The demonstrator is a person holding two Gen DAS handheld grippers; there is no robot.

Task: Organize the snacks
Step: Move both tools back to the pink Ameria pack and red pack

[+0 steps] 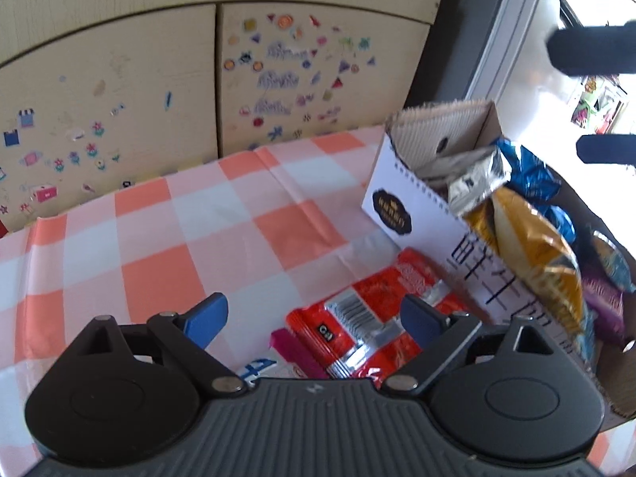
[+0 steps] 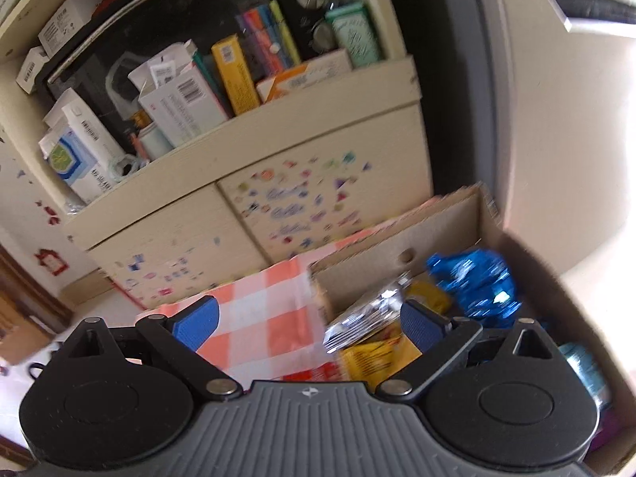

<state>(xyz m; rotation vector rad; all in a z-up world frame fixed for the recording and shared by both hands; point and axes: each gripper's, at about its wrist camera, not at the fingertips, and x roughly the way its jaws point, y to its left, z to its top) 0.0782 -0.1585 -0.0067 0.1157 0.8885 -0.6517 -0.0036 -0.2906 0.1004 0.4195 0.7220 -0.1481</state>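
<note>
Several snack bags already stand in the cardboard box (image 1: pixel 401 183), a red packet (image 1: pixel 369 318) and others remain on the checked tablecloth (image 1: pixel 159 238), left gripper (image 1: pixel 314 318) wide and empty above them, right gripper (image 2: pixel 310 326) empty, jaws opening.

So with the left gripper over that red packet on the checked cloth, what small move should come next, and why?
Probably lower the left gripper onto the red packet and close. Its jaws stand open with nothing between the pads, the packet lies flat on the tablecloth just outside the cardboard box, and the box already holds the other snack bags.
</note>
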